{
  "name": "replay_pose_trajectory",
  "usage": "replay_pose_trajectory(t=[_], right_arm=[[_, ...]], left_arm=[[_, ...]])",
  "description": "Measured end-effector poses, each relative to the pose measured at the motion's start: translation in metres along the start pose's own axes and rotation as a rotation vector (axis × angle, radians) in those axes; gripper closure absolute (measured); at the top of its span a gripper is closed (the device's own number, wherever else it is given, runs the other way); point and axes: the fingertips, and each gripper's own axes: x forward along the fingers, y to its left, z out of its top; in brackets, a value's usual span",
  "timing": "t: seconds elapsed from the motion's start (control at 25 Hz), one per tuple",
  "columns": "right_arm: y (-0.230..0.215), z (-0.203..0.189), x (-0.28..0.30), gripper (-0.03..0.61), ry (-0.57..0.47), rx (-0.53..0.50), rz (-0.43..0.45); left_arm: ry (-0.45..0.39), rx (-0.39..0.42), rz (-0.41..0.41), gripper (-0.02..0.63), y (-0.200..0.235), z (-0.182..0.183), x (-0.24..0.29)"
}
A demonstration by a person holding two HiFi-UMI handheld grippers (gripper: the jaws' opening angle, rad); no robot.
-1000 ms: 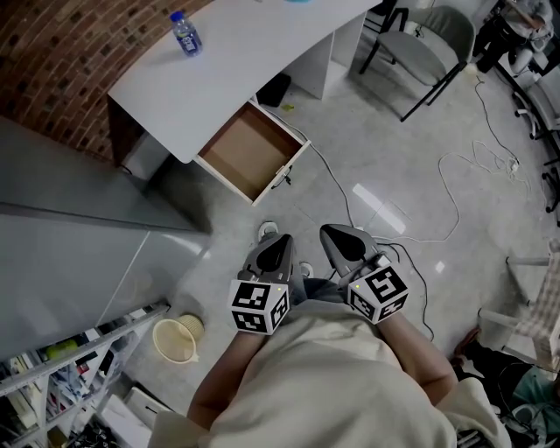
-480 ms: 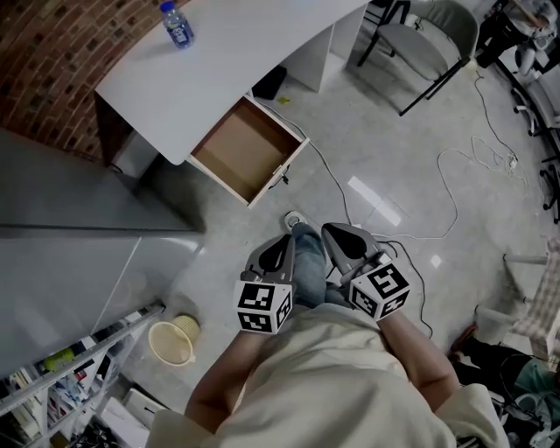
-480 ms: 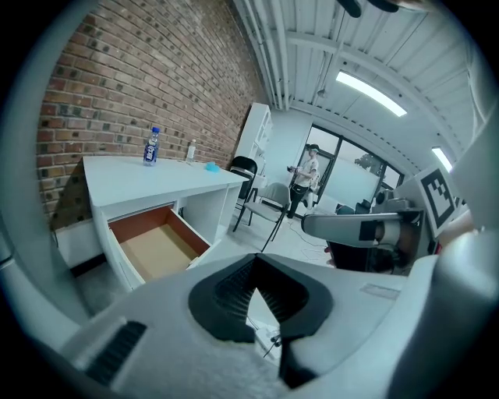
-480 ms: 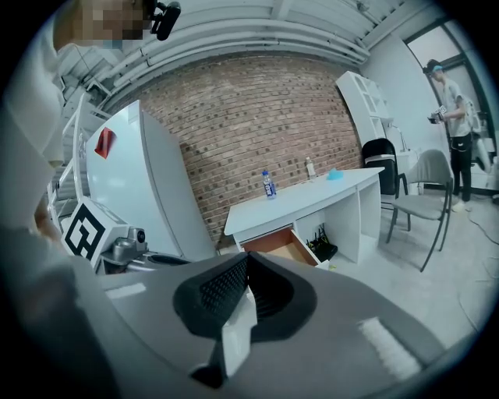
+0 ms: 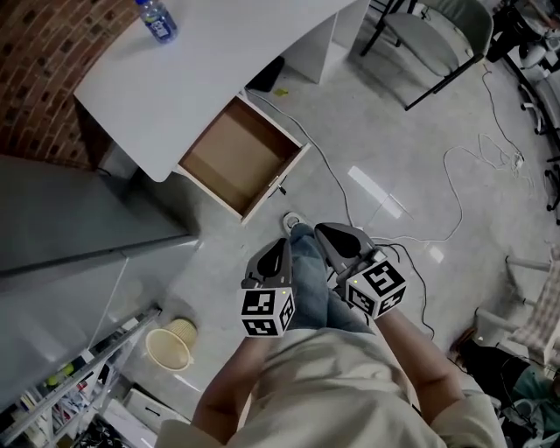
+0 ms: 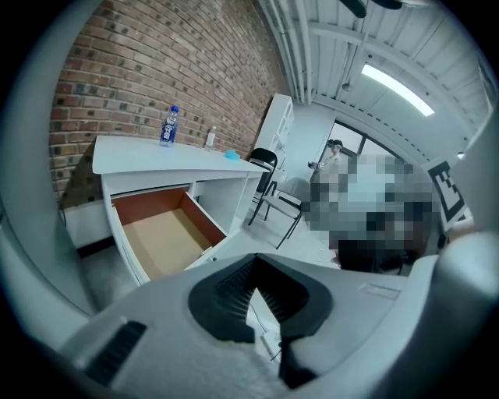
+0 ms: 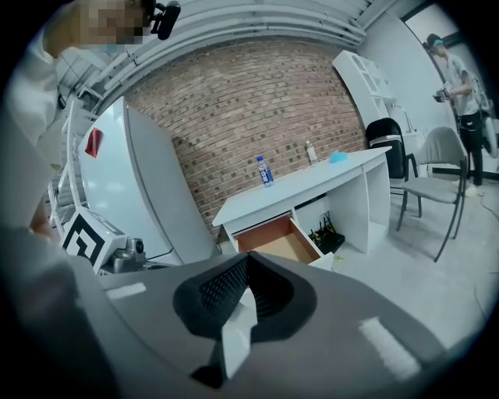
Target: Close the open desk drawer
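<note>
The white desk stands at the upper left of the head view, with its drawer pulled out and its brown inside bare. The drawer front faces me across a stretch of floor. My left gripper and right gripper are held side by side in front of my body, both shut with nothing between the jaws, and well short of the drawer. The left gripper view has the open drawer beyond the left gripper. In the right gripper view the drawer lies past the right gripper.
A water bottle stands on the desk top. A grey chair is at the top right, and cables trail over the floor. A grey partition lies left, with a beige basket and shelves below it. A person stands far off.
Both grippers have sunk a little and moved toward the desk. A leg has stepped forward between them. Desk and drawer have slid left in the head view.
</note>
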Motion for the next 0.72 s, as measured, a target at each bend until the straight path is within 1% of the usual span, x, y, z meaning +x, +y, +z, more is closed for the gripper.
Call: replay_pose_trajectory(t=[0.12, 0.36, 0.52, 0.72], right_arm=[[-0.02, -0.004, 0.021, 0.575, 0.023, 0.016, 0.004], [-0.055, -0.018, 0.068, 0.575, 0.08, 0.036, 0.027], [-0.072, -0.036, 0.091, 0.575, 0.098, 0.06, 0.046], [-0.073, -0.062, 0.106, 0.575, 0.109, 0.068, 0.051]], left_arm=[[-0.005, -0.026, 0.027, 0.617, 0.013, 0.001, 0.02], [0.006, -0.069, 0.053, 0.617, 0.037, -0.007, 0.062], [0.017, -0.086, 0.082, 0.617, 0.05, -0.023, 0.081], [-0.006, -0.115, 0.12, 0.617, 0.063, -0.051, 0.081]])
